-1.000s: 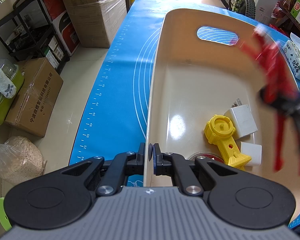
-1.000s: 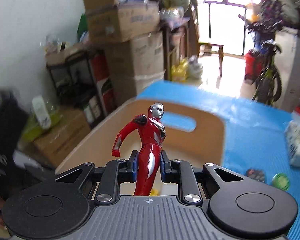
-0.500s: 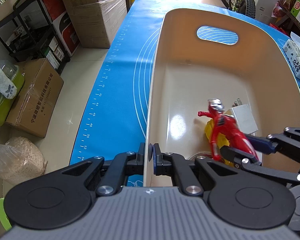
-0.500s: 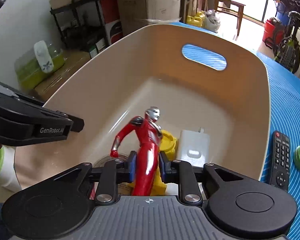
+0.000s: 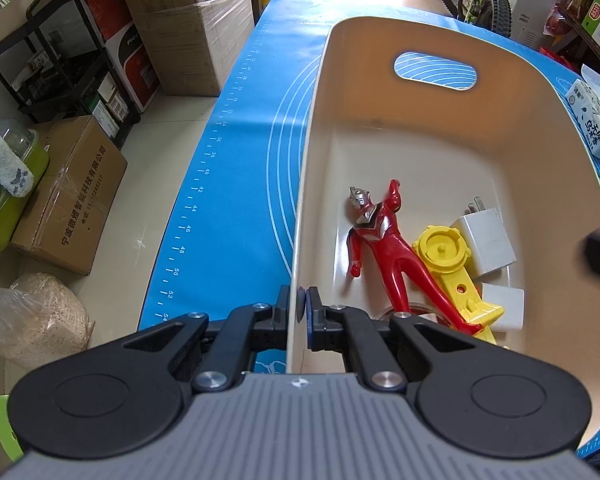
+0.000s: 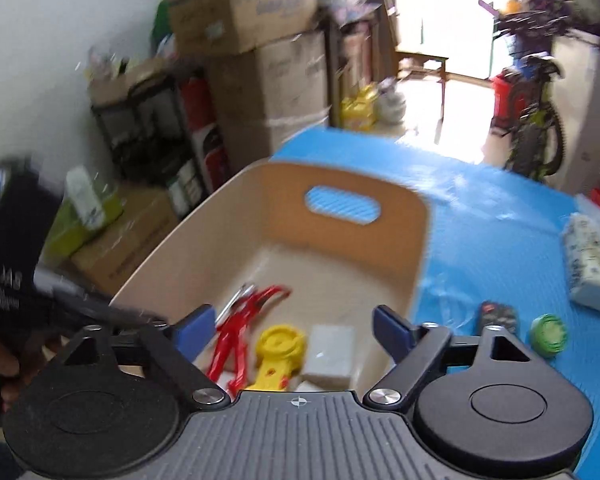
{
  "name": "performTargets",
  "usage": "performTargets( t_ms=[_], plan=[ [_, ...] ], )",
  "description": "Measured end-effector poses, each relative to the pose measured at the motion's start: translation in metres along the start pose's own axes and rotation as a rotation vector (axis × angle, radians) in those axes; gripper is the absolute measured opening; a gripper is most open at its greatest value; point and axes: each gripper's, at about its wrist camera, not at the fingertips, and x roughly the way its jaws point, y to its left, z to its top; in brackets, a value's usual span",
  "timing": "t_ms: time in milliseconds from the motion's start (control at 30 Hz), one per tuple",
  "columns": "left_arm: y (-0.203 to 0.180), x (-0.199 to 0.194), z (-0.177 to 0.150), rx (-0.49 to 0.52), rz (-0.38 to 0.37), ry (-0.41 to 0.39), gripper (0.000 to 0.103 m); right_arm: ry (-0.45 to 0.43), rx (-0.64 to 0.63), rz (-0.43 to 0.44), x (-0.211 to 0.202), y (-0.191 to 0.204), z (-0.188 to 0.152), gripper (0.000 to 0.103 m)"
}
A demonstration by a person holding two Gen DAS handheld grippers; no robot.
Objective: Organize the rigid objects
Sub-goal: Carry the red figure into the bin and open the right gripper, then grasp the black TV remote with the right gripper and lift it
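A cream plastic bin (image 5: pixel 312 128) stands on the blue mat. My left gripper (image 5: pixel 298 310) is shut on the bin's near left rim. Inside the bin lie a red hero figure (image 5: pixel 384 244), a yellow plastic toy (image 5: pixel 444 250), a white charger (image 5: pixel 486 240) and a white cube (image 5: pixel 502 308). My right gripper (image 6: pixel 292 326) is open and empty above the bin's near end; the view is blurred. The red figure (image 6: pixel 236 324), yellow toy (image 6: pixel 280 346) and white charger (image 6: pixel 330 350) show between its fingers. A black remote (image 6: pixel 496 316) and a green round lid (image 6: pixel 548 334) lie on the mat right of the bin.
A white printed tissue pack (image 5: pixel 592 124) lies on the mat right of the bin (image 6: pixel 588 264). Cardboard boxes (image 5: pixel 72 192), a black rack (image 5: pixel 56 60) and a sack (image 5: pixel 36 316) stand on the floor to the left. A bicycle (image 6: pixel 536 120) stands at the back.
My right gripper has opened and let go of the red figure, which now lies in the bin. The right gripper has pulled up and back. The left gripper has not moved.
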Motion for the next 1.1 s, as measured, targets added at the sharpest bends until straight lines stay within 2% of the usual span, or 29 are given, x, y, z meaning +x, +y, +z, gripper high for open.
performTargets(
  t_ms=[267, 500, 667, 867, 1100],
  plan=[
    [0.0, 0.0, 0.0, -0.002, -0.001, 0.0, 0.008, -0.067, 0.114, -0.163, -0.016, -0.059, -0.006, 0.098],
    [0.0, 0.0, 0.0, -0.001, -0.001, 0.0, 0.008, -0.047, 0.197, -0.269, 0.002, -0.1, -0.031, 0.098],
    [0.0, 0.0, 0.0, -0.001, -0.001, 0.0, 0.008, -0.007, 0.203, -0.309, 0.021, -0.117, -0.052, 0.098],
    [-0.001, 0.0, -0.001, -0.002, -0.001, 0.001, 0.008, 0.011, 0.187, -0.31, 0.044, -0.124, -0.067, 0.098],
    [-0.001, 0.0, -0.001, -0.002, -0.002, 0.001, 0.008, 0.033, 0.145, -0.313, 0.079, -0.128, -0.081, 0.09]
  ],
)
